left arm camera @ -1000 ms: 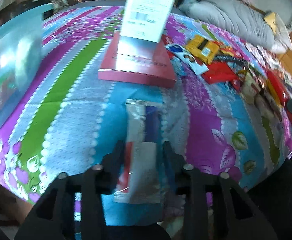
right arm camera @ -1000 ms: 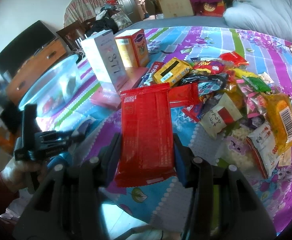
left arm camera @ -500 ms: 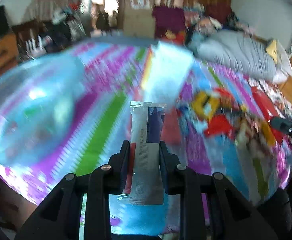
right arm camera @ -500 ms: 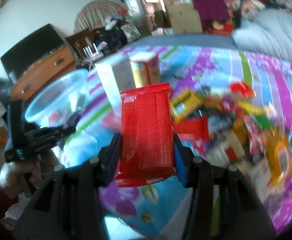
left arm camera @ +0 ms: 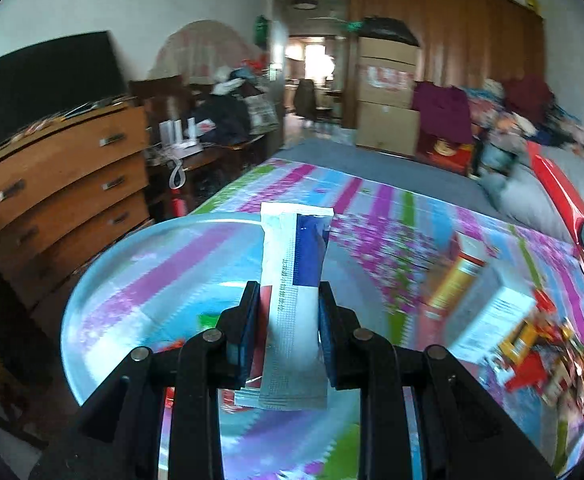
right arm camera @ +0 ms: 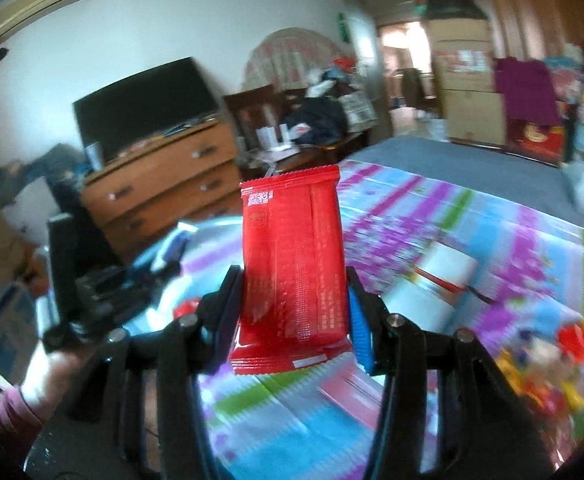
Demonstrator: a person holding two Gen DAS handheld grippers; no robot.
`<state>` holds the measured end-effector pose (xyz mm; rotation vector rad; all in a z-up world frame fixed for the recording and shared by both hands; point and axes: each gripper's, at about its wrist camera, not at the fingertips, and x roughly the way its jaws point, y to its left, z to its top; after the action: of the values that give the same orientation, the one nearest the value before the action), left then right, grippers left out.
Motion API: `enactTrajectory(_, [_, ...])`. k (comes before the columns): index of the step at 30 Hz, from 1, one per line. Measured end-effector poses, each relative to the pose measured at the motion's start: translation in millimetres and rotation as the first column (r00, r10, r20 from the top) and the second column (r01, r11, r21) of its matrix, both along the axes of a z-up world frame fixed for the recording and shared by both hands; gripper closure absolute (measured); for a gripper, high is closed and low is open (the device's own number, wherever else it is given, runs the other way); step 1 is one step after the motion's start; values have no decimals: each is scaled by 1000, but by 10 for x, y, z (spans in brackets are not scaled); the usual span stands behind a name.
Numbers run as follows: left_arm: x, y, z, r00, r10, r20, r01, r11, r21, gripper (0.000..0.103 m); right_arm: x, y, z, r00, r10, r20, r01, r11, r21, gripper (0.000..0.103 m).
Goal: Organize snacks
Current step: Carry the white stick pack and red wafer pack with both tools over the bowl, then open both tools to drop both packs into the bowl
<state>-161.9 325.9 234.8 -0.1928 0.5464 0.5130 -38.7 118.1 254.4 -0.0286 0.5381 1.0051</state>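
Note:
My left gripper [left arm camera: 288, 300] is shut on a silver and blue snack packet [left arm camera: 294, 276] and holds it upright just above the clear plastic tub [left arm camera: 104, 264] on the bed's left edge. My right gripper [right arm camera: 290, 284] is shut on a red snack packet [right arm camera: 292, 256], held up above the bedspread. The left gripper [right arm camera: 104, 292] and its hand also show at the left of the right wrist view, over the tub [right arm camera: 208, 224]. The red packet [left arm camera: 556, 196] shows at the right edge of the left wrist view.
A white box [left arm camera: 492, 316] and an orange box [left arm camera: 460, 272] stand on the flowered bedspread [left arm camera: 388, 208], with a blurred snack pile [left arm camera: 540, 352] to their right. A wooden dresser [left arm camera: 52, 180] with a TV stands left of the bed. Grey bedding [left arm camera: 532, 196] lies far right.
Both grippers have lifted and tilted up with their packets. The left one has swung left from the bedspread to over the clear tub. The right one has followed leftward, away from the snack pile.

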Motion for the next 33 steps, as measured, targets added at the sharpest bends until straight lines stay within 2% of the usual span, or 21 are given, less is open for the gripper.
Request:
enactTrajectory(5, [5, 381, -115, 997, 79, -21, -80, 996, -46, 76, 73, 738, -46, 995, 90, -50, -93, 994, -51, 54])
enactTrajectory(11, [-11, 647, -328, 990, 128, -50, -133, 985, -110, 76, 160, 1230, -202, 979, 147, -140, -163, 981, -109, 54])
enactTrajectory(20, [40, 798, -519, 986, 144, -85, -156, 977, -147, 76, 160, 1405, -394, 973, 150, -174, -179, 969, -167, 54])
enactTrajectory(33, [30, 911, -570, 983, 158, -99, -173, 971, -168, 76, 153, 1552, -409, 971, 159, -176, -191, 964, -183, 54])
